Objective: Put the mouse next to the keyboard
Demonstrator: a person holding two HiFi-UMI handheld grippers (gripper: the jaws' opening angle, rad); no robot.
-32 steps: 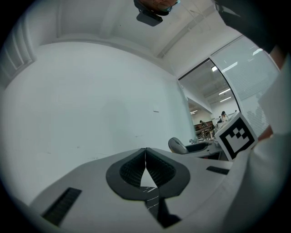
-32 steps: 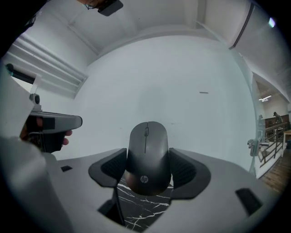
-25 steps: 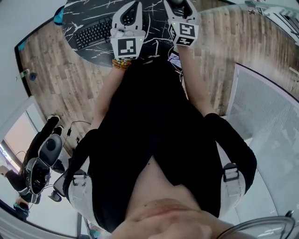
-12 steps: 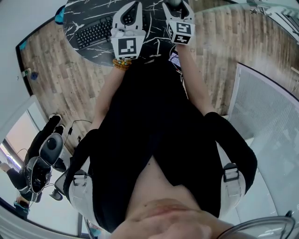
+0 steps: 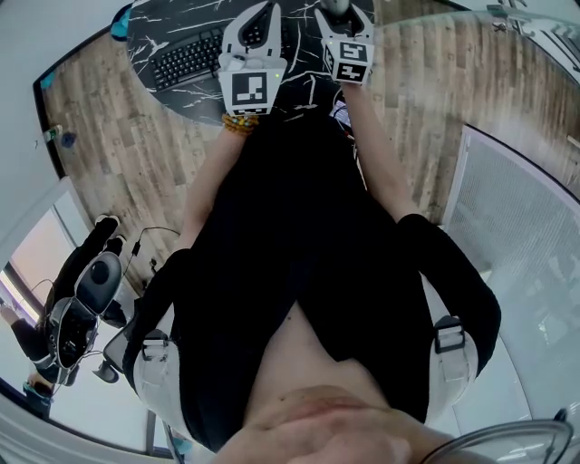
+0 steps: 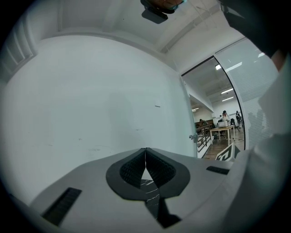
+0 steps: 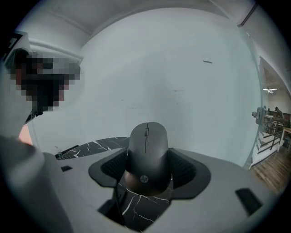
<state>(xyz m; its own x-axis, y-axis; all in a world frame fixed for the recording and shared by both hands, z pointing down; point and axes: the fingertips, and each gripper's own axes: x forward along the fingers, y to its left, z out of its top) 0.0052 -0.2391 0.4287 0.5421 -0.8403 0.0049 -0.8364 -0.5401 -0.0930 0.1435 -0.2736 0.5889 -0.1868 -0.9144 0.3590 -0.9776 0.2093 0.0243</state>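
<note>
A dark grey mouse [image 7: 146,141] sits upright between the jaws of my right gripper [image 7: 148,164], which is shut on its sides above the black marble table [image 7: 97,144]. In the head view the right gripper [image 5: 343,18] is held over the table's near edge, to the right of the black keyboard [image 5: 186,59]. My left gripper [image 5: 256,23] hovers beside it, over the keyboard's right end. In the left gripper view its pads [image 6: 145,152] meet with nothing between them, and it faces a white wall.
The round marble table [image 5: 154,23] stands on a wooden floor [image 5: 109,154]. A black office chair [image 5: 86,290] is at the lower left. A glass partition [image 5: 517,227] runs along the right. A person's torso fills the middle of the head view.
Both grippers have drifted slightly farther over the table, toward the top of the view. The right gripper still holds the mouse.
</note>
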